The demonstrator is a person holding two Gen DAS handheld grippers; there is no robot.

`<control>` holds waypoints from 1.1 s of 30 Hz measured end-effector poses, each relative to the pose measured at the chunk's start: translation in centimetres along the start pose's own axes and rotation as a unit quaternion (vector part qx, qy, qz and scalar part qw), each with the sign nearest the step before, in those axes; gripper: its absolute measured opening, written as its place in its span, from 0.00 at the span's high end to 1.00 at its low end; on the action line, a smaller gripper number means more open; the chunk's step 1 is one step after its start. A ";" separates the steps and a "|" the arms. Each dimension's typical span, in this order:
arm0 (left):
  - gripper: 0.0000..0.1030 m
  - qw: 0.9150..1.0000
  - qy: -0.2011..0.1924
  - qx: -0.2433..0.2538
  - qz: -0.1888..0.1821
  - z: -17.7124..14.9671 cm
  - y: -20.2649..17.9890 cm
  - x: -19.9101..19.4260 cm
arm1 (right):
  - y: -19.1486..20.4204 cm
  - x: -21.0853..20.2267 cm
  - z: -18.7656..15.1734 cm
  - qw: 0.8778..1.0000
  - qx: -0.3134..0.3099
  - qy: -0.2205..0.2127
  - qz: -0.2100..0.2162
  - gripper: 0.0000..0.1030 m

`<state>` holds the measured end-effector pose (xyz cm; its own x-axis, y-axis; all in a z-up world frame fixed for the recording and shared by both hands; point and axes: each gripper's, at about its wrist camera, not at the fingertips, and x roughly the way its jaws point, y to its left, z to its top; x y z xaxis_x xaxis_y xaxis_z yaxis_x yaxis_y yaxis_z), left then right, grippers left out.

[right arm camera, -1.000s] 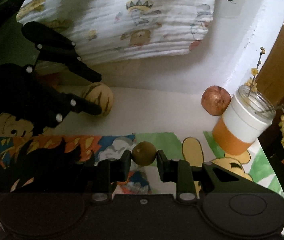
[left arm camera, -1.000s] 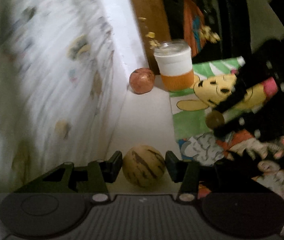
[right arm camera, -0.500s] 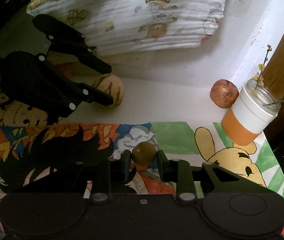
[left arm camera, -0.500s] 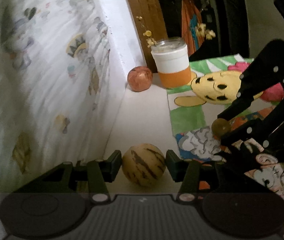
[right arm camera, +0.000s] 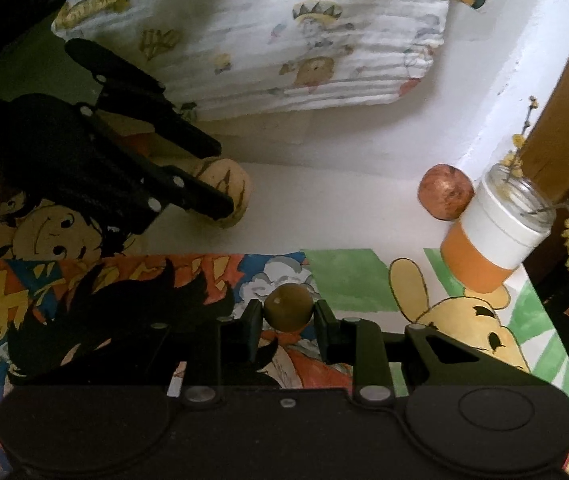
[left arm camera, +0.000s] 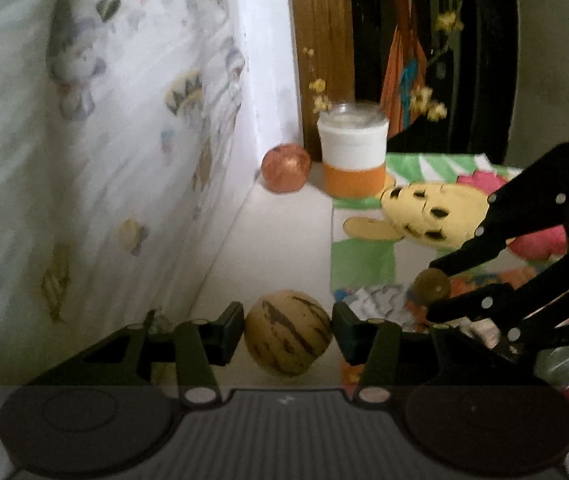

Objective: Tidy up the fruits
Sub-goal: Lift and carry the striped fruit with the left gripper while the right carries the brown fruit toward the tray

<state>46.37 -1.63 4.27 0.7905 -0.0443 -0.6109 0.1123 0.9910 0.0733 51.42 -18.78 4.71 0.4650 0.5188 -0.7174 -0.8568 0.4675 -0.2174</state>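
Nearest in the left wrist view: left gripper (left arm camera: 287, 330) clamped on a striped yellow melon (left arm camera: 287, 334), pads pressing both flanks, fruit bulging well past the fingertips. Held above the bare white tabletop (left arm camera: 280, 240), well short of the orange-and-white jar (left arm camera: 353, 152) in the far corner. Worth keeping the squeeze steady and the wrist level; a round, smooth skin like this probably slips out forward if tilted further down.

Nearest in the right wrist view: right gripper (right arm camera: 288, 314) closed nearly all the way on a small olive-brown fruit (right arm camera: 287, 307), pinched at its widest line. Hovering over the cartoon-printed mat (right arm camera: 344, 280), nearer the camera than the jar and left of it. Small fruit, small contact patch: probably best lowered right down before letting go, else likely to roll across the mat.

Farther out: red-brown apple (right arm camera: 444, 192) resting on the tabletop, touching or just beside the jar, against the white wall. Likely gathering spot for the rest, though no bowl or tray is clearly shown; something round and red at the lower right edge of the left view, too cropped to identify.

Beyond the jar: dried yellow sprigs (right arm camera: 518, 156) standing in it, easy to snag. Safer to approach the apple from the open tabletop side, one hand at a time, keeping both tools well apart.
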 end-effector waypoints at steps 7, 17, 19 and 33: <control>0.49 0.999 -0.024 -0.025 -0.023 1.0 -0.8 -2.2 | 0.2 -3.4 0.1 1.000 0.013 -0.010 -0.024 0.71; 0.50 0.998 -0.037 -0.018 -0.056 0.9 -4.7 -5.6 | 2.3 -9.0 -1.7 0.998 0.037 -0.009 -0.052 0.71; 0.50 0.997 -0.039 -0.016 -0.064 0.8 -5.7 -6.2 | 2.8 -10.5 -2.4 0.997 0.046 -0.012 -0.057 0.71; 0.50 0.991 -0.039 -0.004 -0.128 -1.1 -13.7 -9.5 | 6.2 -18.7 -8.8 0.988 0.118 -0.024 -0.101 0.71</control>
<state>36.64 -14.63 8.23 0.7811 -0.3043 -0.5453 0.3116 0.9467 -0.0820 35.47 -31.93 11.00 0.6365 0.4286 -0.6412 -0.6725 0.7155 -0.1893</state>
